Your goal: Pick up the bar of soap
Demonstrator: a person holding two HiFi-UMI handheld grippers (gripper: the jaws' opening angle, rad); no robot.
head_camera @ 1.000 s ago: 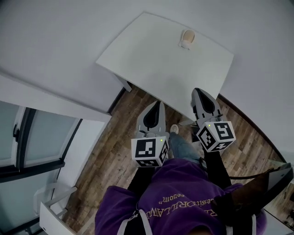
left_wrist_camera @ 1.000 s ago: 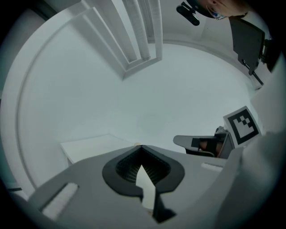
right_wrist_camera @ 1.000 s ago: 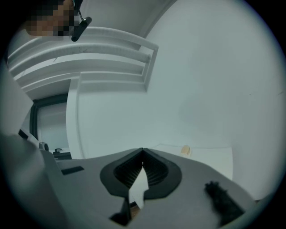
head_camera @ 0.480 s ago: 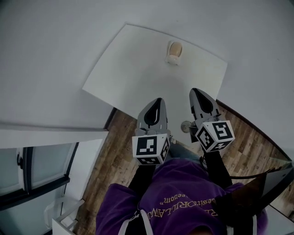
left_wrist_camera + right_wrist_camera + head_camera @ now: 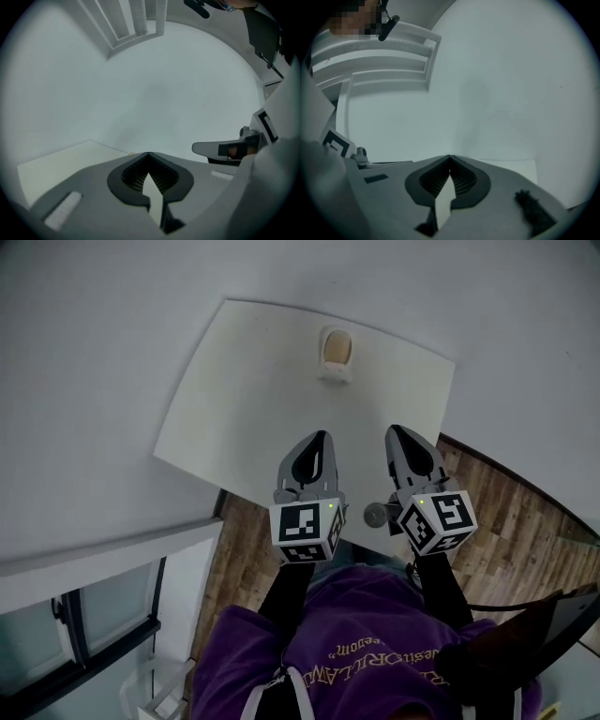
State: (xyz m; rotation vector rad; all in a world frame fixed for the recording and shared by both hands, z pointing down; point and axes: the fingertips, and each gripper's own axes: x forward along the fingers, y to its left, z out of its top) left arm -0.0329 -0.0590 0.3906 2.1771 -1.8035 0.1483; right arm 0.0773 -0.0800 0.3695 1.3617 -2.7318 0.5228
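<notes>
- Meeting at their tips, the jaws of the left gripper (image 5: 149, 153) are closed and hold nothing.
- The jaws of the right gripper (image 5: 450, 156) stand the same way, tips together and empty.
- Both grippers point forward, side by side and a little apart. In the head view they show over the near edge of the white desk (image 5: 253, 399).
- The soap (image 5: 337, 347) is a beige oval on a small white dish (image 5: 335, 376). It lies at the far side of the desk, close to the wall and well apart from both grippers.
- From the jaws the soap is straight ahead, roughly between the two lines they point along and closer to the left one's. The left gripper looks slightly nearer, though the margin is small.
- The soap's long axis seems to run away from the person, about in line with the way the grippers point. Jaws coming straight in would likely close across its shorter width.
- Neither gripper view shows the soap plainly, as both look mostly at the wall above the desk.
- The pick-up has not begun. My guess is that the chosen gripper must reach forward and down, and part its jaws before it arrives.
</notes>
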